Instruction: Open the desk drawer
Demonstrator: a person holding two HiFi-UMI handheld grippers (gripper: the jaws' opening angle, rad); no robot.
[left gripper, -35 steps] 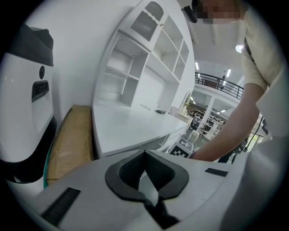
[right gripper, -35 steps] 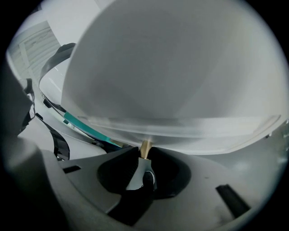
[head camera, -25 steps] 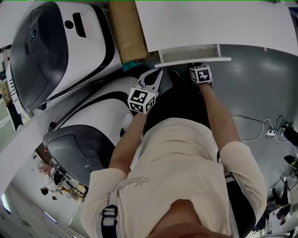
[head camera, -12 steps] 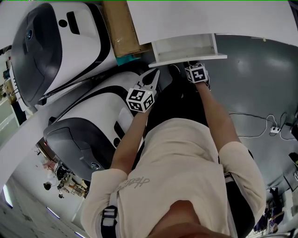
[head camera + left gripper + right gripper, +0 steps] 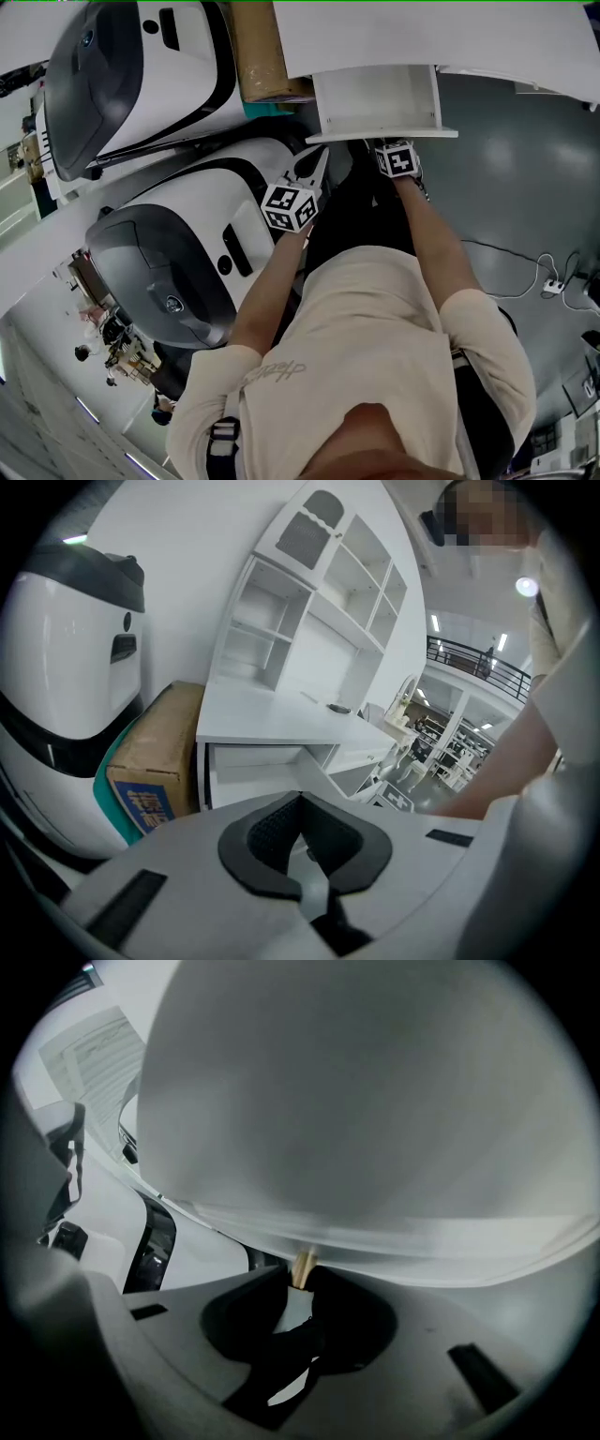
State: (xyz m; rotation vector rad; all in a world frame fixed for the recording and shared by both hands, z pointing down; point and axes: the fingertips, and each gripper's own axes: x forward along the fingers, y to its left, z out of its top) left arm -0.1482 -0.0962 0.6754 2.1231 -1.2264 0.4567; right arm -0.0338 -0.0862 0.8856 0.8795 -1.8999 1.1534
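The white desk drawer [image 5: 377,97] stands pulled out from under the white desktop [image 5: 375,33]. My right gripper [image 5: 382,143] sits right under the drawer's front panel [image 5: 384,135], with its marker cube just behind. In the right gripper view the drawer's underside [image 5: 375,1101] fills the picture, and the right gripper [image 5: 302,1281] is shut on the lower edge of the front. My left gripper [image 5: 315,165] hangs to the left of the drawer, touching nothing. In the left gripper view the left gripper [image 5: 300,810] is shut and empty, and the drawer [image 5: 253,772] shows ahead.
A cardboard box [image 5: 258,52] leans beside the desk, left of the drawer. Two big white-and-black machine shells [image 5: 141,66] [image 5: 178,244] fill the left. Cables and a power strip [image 5: 548,281] lie on the grey floor at right. A white shelf hutch [image 5: 309,621] tops the desk.
The drawer has slid further out of the desk, toward the person, with my right gripper on its front. The left gripper has stayed beside it.
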